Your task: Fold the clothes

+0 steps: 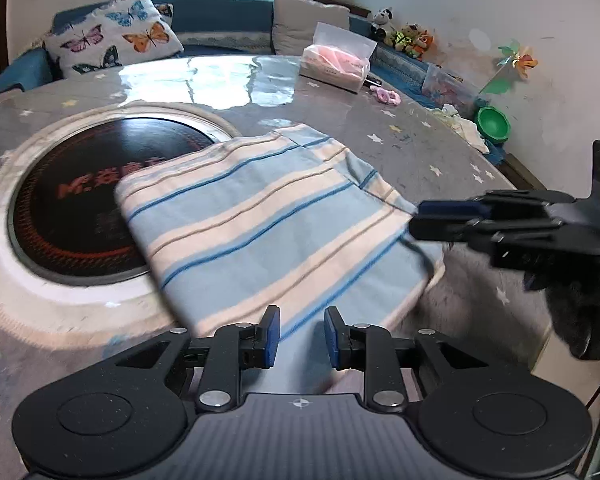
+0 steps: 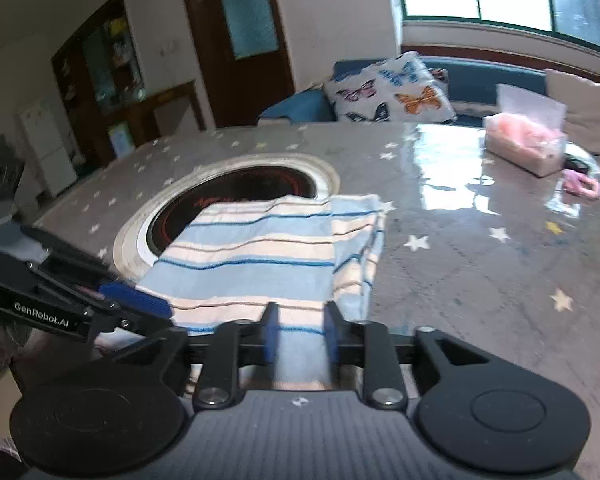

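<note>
The striped garment (image 1: pixel 268 224) lies folded into a rough rectangle on the star-patterned table (image 1: pixel 420 148), its far corner lapping over the round black hotplate (image 1: pixel 80 200) set into the tabletop. Its blue, cream and tan stripes run along its long axis, which in the left wrist view slants from the near-left edge up toward the far right; in the right wrist view the same garment (image 2: pixel 260 256) shows its stripes running crosswise, with a narrower folded layer stacked along the side away from the hotplate.

Only the left wrist view shows the green bowl (image 1: pixel 494 124), the soft toys and the paper pinwheel beyond the garment's right side. Only the right wrist view shows the wooden door (image 2: pixel 236 40) and cabinet beyond the hotplate. Both show the butterfly cushion (image 1: pixel 116 34) and the tissue box (image 1: pixel 336 64) behind the garment.

The left gripper (image 1: pixel 302 338) hangs at the garment's near edge, jaws a modest way apart with striped cloth seen between the blue pads; whether the pads press it cannot be told. The right gripper (image 2: pixel 300 332) sits likewise at the near edge, jaws partly apart, blurred cloth between them, contact unclear.
</note>
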Demonstrator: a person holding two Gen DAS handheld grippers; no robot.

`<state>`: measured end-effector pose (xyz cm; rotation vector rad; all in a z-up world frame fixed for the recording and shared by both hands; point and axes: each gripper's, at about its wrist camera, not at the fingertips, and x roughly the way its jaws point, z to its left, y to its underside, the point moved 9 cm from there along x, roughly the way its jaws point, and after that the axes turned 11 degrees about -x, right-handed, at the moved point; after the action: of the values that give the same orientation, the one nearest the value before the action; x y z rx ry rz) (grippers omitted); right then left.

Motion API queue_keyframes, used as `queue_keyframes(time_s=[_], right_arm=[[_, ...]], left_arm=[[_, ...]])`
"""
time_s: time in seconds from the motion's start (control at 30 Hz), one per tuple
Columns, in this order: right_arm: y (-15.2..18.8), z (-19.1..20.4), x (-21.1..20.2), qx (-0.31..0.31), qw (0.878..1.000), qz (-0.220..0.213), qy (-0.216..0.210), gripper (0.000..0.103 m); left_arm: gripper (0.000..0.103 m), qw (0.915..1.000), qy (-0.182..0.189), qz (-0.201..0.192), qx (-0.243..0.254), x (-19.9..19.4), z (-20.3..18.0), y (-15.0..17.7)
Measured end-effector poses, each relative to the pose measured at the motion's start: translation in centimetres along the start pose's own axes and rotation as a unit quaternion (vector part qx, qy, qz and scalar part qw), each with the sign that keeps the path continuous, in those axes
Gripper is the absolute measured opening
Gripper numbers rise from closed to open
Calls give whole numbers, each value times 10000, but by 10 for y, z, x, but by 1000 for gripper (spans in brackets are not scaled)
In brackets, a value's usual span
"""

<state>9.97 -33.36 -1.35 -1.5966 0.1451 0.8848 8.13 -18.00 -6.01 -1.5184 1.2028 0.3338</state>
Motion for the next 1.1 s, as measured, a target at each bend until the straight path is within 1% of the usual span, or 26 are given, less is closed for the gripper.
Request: queue_keyframes(time_s=[0.07, 0.1, 0.17, 0.3, 0.33, 0.37, 0.4, 0.5, 0.53, 0.57, 0.6, 0.63, 0.67, 0.73, 0.8, 0.9, 0.97, 1.03, 1.1], right_arm=[[3, -4, -11, 119, 9998, -68, 107, 34], [5, -7, -15, 178, 9997, -76, 175, 34], [10, -15, -20, 351, 9991, -45, 249, 34], [26, -27, -21, 960, 9953, 72, 49, 34], [29, -27, -21, 1026, 9947, 77, 9, 33], [29, -26, -21, 1059, 9943, 80, -3, 27], [30, -25, -21, 1058, 9944, 79, -4, 25], [29, -24, -20, 1045, 9945, 52, 4, 20], [28, -24, -20, 1035, 9946, 43, 20, 16], [27, -23, -20, 1030, 9947, 41, 33, 15], [26, -23, -20, 1026, 9947, 44, 32, 15], [26, -23, -21, 1018, 9948, 39, 41, 14], [25, -22, -21, 1003, 9949, 35, 46, 12], [23, -20, -22, 977, 9952, 33, 40, 9], [20, -19, -23, 937, 9956, 25, 41, 8], [15, -15, -29, 959, 9953, -57, -69, 7], [15, -9, -31, 912, 9957, -73, -121, 7], [24, -4, -27, 999, 9947, 51, -233, 7], [38, 0, -17, 1104, 9931, 246, -305, 7]], left_arm=[[31, 10000, -38, -57, 63, -7, 1, 4], [36, 9999, -54, -89, 105, -11, 2, 7], [38, 9996, -87, -120, 226, -16, 1, 13], [46, 9974, -267, -182, 647, -21, -4, 24], [46, 9963, -340, -201, 766, -22, -5, 26], [46, 9948, -417, -225, 897, -22, -6, 28], [46, 9936, -481, -245, 990, -21, -6, 30], [45, 9890, -699, -312, 1264, -19, -6, 36], [45, 9875, -764, -331, 1340, -19, -5, 38], [44, 9861, -825, -357, 1401, -19, -5, 39], [41, 9852, -865, -394, 1429, -19, -4, 40], [34, 9844, -903, -431, 1449, -19, -3, 40], [31, 9832, -949, -465, 1488, -19, -2, 40], [17, 9804, -1007, -555, 1602, -22, -3, 40], [12, 9777, -1088, -680, 1662, -27, -3, 38], [8, 9765, -1215, -809, 1583, -36, -1, 34], [7, 9767, -1268, -831, 1516, -39, 2, 35], [7, 9757, -1372, -799, 1514, -37, 7, 39], [7, 9766, -1421, -690, 1459, -33, 12, 43]])
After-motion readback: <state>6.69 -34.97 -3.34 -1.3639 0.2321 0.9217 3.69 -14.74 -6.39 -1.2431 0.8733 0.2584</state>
